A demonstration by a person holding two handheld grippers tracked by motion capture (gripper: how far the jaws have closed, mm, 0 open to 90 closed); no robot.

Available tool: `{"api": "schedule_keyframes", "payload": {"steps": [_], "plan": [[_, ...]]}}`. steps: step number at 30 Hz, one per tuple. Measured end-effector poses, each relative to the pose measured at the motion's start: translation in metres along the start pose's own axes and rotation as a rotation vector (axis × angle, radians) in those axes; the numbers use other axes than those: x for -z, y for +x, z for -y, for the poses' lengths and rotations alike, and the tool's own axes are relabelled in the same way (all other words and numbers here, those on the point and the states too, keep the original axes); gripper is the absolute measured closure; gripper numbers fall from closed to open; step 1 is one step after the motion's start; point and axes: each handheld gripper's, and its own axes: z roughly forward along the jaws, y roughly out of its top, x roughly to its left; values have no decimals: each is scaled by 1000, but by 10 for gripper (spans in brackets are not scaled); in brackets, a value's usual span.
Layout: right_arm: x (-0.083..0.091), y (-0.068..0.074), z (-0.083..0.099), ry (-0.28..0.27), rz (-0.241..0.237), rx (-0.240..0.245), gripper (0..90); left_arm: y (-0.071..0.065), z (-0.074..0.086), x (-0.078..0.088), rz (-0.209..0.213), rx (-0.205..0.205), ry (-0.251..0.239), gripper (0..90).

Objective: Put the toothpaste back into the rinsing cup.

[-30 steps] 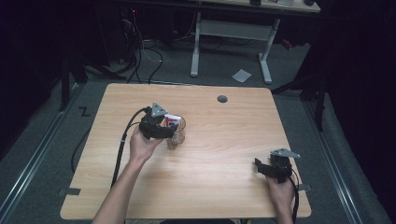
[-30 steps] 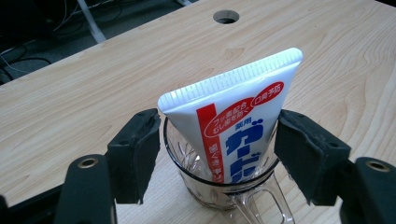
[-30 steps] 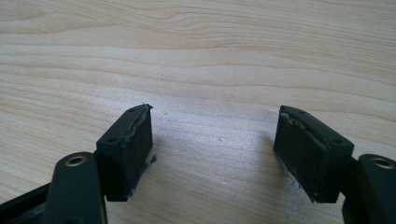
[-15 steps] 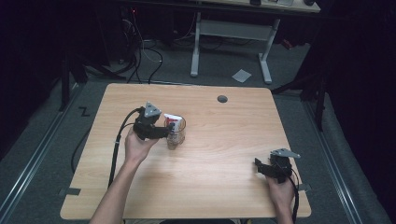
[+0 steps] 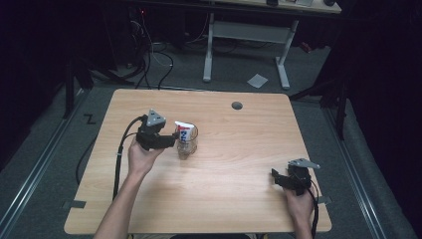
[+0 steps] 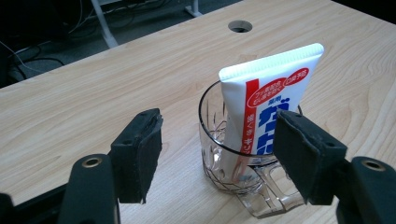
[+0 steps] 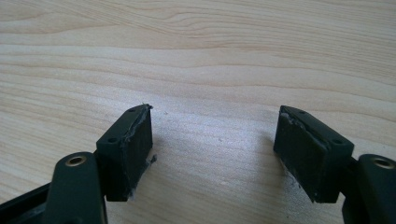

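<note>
Wooden table under dim light: left of centre, the left gripper, jaws wide and unclamped, frames a glass propping a toothpaste tube upright, while the open right gripper idles lower right.

You have one table in front of you, carrying one clear glass and one toothpaste tube (standing inside that glass). You hold two tools: one left tool and one right tool. The table has one cable hole.
</note>
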Motion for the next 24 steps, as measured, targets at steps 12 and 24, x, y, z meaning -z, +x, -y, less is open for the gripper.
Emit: {"api": "schedule_keyframes", "payload": {"steps": [12, 24], "plan": [[0, 0, 0, 0, 0, 0, 278, 8, 3, 16, -18, 19, -10, 334], [0, 0, 0, 0, 0, 0, 278, 20, 12, 29, -44, 62, -34, 337]]}}
